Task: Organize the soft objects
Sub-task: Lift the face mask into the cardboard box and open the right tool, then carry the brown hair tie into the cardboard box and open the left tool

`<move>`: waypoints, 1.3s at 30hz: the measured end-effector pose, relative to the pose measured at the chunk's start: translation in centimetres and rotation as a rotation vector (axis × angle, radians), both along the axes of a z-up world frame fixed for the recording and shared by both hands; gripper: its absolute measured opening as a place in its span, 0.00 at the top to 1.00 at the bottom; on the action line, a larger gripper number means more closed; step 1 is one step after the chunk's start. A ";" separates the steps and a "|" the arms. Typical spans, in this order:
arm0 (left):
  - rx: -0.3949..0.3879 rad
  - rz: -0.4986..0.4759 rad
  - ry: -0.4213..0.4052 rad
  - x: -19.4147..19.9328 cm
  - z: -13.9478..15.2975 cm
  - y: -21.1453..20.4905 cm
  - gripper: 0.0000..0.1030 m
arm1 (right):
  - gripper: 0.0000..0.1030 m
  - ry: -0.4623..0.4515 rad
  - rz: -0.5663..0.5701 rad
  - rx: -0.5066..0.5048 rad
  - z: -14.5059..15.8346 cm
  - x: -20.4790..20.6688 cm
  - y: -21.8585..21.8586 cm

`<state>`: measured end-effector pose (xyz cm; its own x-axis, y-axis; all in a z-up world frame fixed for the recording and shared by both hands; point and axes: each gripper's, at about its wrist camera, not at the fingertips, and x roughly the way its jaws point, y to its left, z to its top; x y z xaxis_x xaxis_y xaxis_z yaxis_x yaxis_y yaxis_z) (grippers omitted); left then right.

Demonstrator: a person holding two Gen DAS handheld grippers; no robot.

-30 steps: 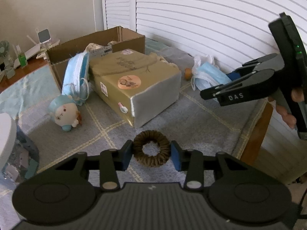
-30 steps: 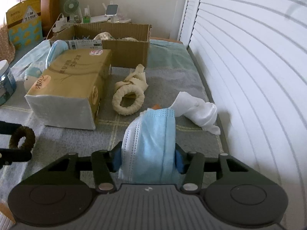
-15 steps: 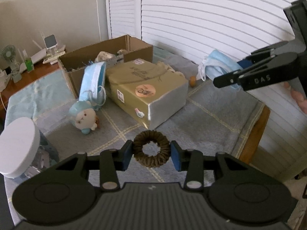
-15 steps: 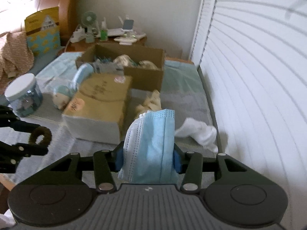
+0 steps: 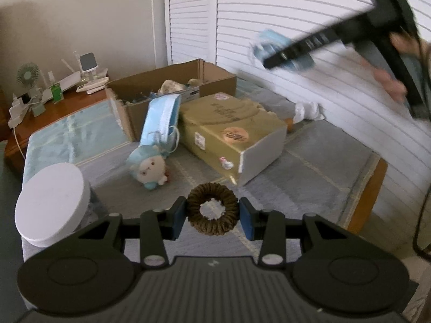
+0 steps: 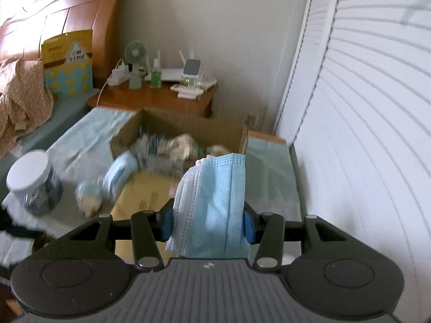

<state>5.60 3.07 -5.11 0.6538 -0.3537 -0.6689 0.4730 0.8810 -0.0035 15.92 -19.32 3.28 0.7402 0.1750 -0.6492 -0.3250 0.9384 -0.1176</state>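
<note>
My left gripper (image 5: 212,216) is shut on a brown hair scrunchie (image 5: 212,212), held above the grey blanket (image 5: 317,172). My right gripper (image 6: 207,220) is shut on a folded blue face mask (image 6: 212,202), raised high above the bed; it shows blurred in the left wrist view (image 5: 280,51) at upper right. An open cardboard box (image 5: 172,88) with several soft items stands at the back and also shows in the right wrist view (image 6: 183,140). A second blue mask (image 5: 161,118) leans against the box. A small plush doll (image 5: 149,168) lies below it.
A tan closed carton (image 5: 231,132) lies mid-bed. A white-lidded jar (image 5: 49,204) stands at left. A white cloth (image 5: 307,110) lies by the shutter doors (image 5: 296,13). A nightstand (image 6: 161,97) with a fan and gadgets sits behind the box. The bed's wooden edge (image 5: 366,193) is at right.
Both grippers have risen. The right gripper lifted the blue mask off the blanket and carried it high toward the cardboard box. The left still holds the scrunchie.
</note>
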 end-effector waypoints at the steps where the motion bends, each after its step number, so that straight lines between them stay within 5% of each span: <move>1: 0.008 0.007 -0.001 0.1 -0.1 0.1 0.60 | 0.48 -0.003 0.005 0.002 0.2 0.7 0.2; 15: 0.003 0.074 0.034 2.4 -0.9 1.5 0.60 | 0.47 0.028 0.026 -0.002 -0.4 14.2 2.8; 17: 0.003 0.083 0.040 2.8 -1.0 1.6 0.60 | 0.40 0.036 0.024 -0.001 -1.0 15.2 2.9; 19: 0.005 0.085 0.044 3.0 -1.0 1.6 0.60 | 0.16 0.046 0.015 0.002 -1.6 15.8 2.8; 23: 0.009 0.080 0.044 3.1 -1.0 1.5 0.60 | 0.00 0.047 0.004 0.043 -2.0 15.3 2.0; 39: 0.005 0.076 0.036 3.0 0.9 1.1 0.60 | 0.00 0.049 -0.018 0.068 -2.5 4.6 0.7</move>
